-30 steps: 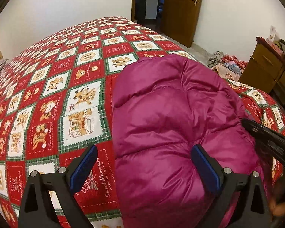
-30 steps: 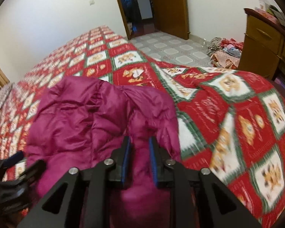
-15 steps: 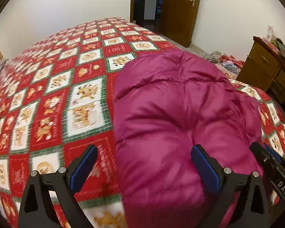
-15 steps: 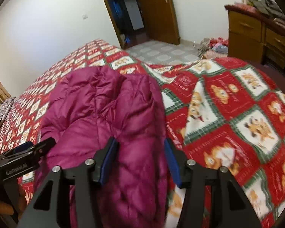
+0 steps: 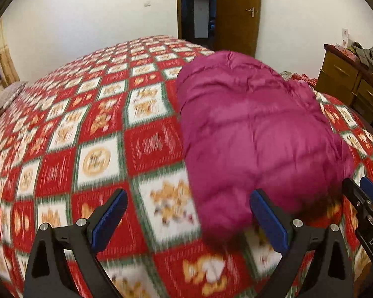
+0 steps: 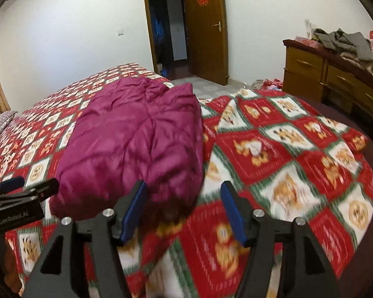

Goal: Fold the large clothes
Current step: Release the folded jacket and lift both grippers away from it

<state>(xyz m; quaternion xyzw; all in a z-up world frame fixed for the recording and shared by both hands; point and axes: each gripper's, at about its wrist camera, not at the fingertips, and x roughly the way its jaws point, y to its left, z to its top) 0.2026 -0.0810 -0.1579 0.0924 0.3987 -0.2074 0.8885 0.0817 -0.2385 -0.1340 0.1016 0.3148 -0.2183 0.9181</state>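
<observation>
Left wrist view: my left gripper is spread wide over the bedspread, empty. Right wrist view: my right gripper is opening, nothing pinched; the folded jacket lies near the bed's foot edge, apparently released.

You have a bed covered by a red, white and green patterned quilt. A folded magenta padded jacket lies on it near the foot edge; a striped pillow sits at the far-left edge.

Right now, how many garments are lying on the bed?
1: the magenta puffer jacket, folded into a bundle on the patterned bedspread, just ahead of both claws. Anything tucked beneath it would be hidden.
</observation>
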